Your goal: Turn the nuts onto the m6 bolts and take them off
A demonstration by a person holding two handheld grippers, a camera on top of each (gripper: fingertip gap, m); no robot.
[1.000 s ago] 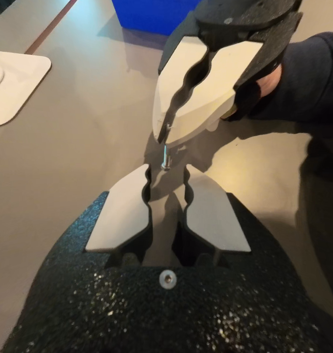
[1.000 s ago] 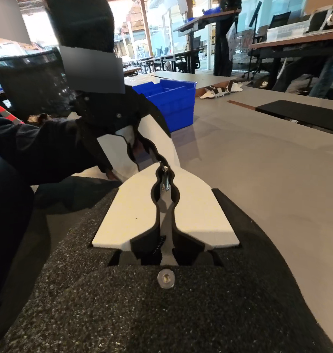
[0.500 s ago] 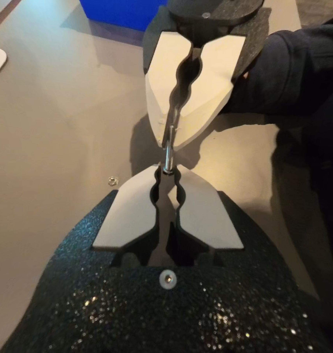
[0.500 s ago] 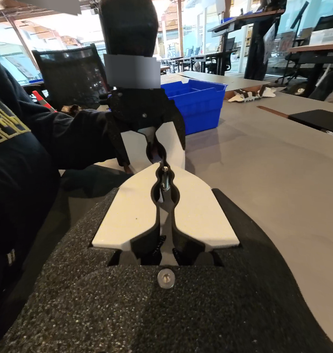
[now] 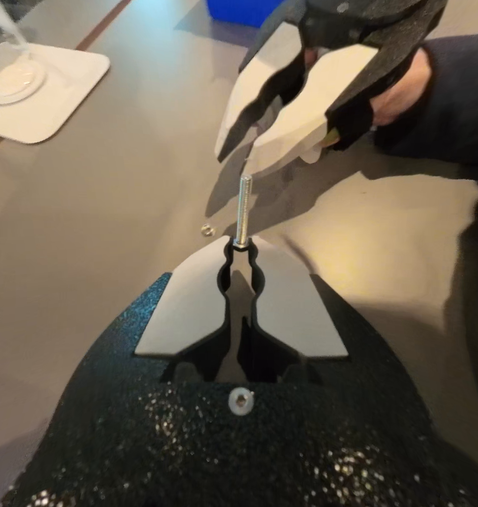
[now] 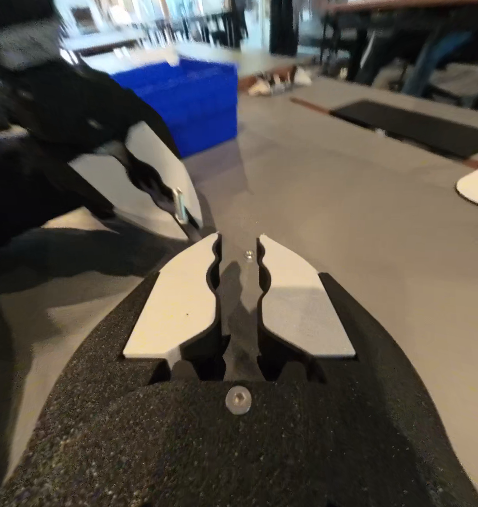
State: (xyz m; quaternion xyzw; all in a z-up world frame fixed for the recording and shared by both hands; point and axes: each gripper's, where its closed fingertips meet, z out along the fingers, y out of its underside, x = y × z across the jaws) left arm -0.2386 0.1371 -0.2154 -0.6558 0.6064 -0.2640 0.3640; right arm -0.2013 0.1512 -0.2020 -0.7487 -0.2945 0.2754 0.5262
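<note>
Grey matte tabletop [image 5: 100, 208] fills most of both views, with a blurry office behind. At about 10 o'clock in the left wrist view sits a white rounded-corner plastic base [image 5: 48, 90]; no readable writing anywhere. Dead centre, the left gripper [image 5: 240, 245] pinches the head end of a long silver threaded bolt [image 5: 243, 211], which stands upright. A small silver hex nut [image 5: 208, 230] lies on the table just left of it. Up at 1 o'clock the right gripper [image 5: 236, 153] hangs over the bolt tip, fingers parted and holding nothing. A blue plastic bin [image 6: 188, 109] sits at 11 o'clock in the right wrist view.
</note>
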